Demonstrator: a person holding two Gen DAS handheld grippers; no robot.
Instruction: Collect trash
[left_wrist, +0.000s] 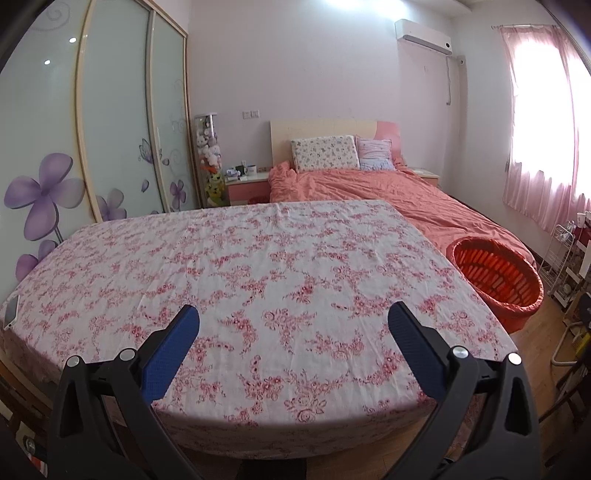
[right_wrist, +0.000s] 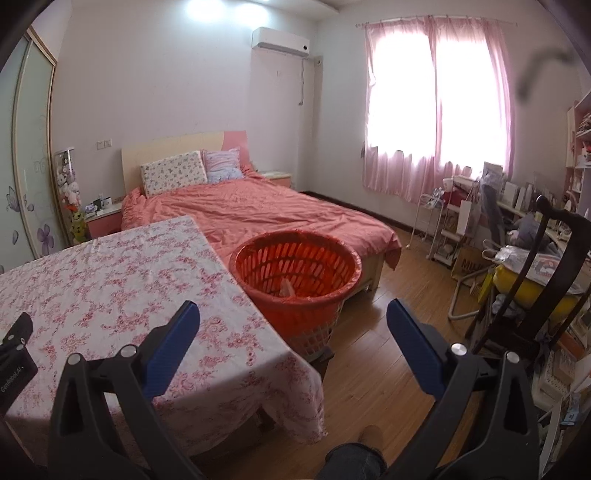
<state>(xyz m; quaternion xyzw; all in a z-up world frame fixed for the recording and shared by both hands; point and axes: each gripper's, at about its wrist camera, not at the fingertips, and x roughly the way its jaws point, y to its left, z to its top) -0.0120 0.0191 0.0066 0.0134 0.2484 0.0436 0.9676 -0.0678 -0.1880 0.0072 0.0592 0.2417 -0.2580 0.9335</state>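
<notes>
Both grippers, left gripper (left_wrist: 293, 319) and right gripper (right_wrist: 293, 319), are spread wide and hold nothing. On the flowered table (left_wrist: 258, 258) no trash shows; 1 pale piece (right_wrist: 287, 288) lies inside the orange basket (right_wrist: 295, 295). Collecting seems almost finished.

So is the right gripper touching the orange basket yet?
Apart. In the right wrist view the right gripper hangs open, nothing between its fingers, and the orange basket stands farther off on the floor beside the table.
</notes>
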